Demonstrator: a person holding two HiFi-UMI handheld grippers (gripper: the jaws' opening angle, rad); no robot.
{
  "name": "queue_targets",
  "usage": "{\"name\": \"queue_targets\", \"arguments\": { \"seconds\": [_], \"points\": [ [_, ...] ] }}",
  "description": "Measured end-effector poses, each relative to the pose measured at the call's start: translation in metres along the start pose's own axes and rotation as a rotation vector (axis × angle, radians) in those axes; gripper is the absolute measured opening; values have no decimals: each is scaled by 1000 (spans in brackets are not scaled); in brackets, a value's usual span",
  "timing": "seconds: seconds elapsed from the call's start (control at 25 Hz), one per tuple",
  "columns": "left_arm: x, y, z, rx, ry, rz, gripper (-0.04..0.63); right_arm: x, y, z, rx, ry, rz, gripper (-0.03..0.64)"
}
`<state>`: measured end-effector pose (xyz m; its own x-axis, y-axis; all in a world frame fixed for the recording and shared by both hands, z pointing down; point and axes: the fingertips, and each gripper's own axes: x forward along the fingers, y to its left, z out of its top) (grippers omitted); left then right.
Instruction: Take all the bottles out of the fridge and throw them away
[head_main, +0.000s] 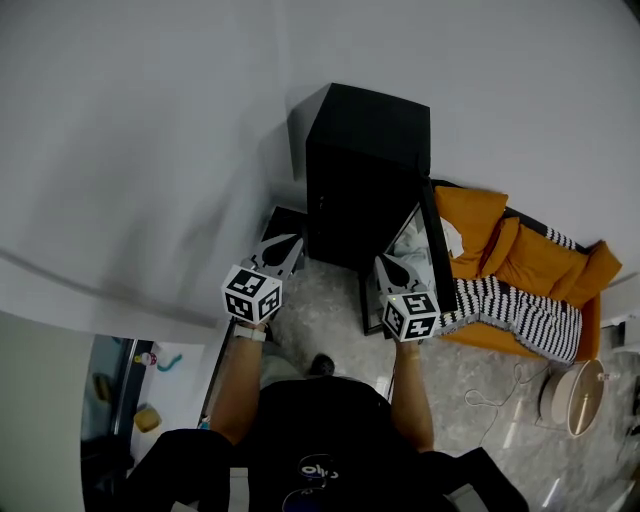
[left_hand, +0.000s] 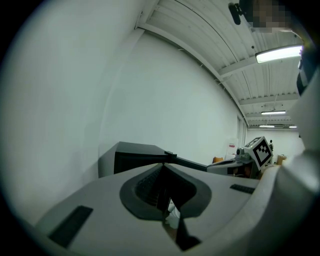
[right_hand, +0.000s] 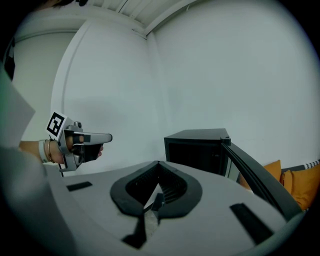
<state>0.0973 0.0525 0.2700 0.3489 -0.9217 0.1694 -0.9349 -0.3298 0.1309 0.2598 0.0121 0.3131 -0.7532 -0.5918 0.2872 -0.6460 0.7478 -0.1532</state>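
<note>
While the one fridge (head_main: 365, 170) has its door (head_main: 440, 255) open, the inside's too dark to read; two grippers, left gripper (head_main: 290, 243) and right gripper (head_main: 385, 264), both pinched closed, empty.

**Fridge shelves out of sight**

In the head view the fridge (head_main: 365, 160) shows only its dark top and side. Its open door (head_main: 440, 250) screens the inside and covers the near end of the orange sofa (head_main: 520, 255). The small yellow object (head_main: 148, 418) at lower left cannot be identified.
</note>
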Motion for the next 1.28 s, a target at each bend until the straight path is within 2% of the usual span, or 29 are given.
{"name": "queue_targets", "arguments": {
  "seconds": [1.28],
  "points": [
    [-12,-12,-10,19,21,-3,3,5,27,-9,-15,20,74,8]
  ]
}}
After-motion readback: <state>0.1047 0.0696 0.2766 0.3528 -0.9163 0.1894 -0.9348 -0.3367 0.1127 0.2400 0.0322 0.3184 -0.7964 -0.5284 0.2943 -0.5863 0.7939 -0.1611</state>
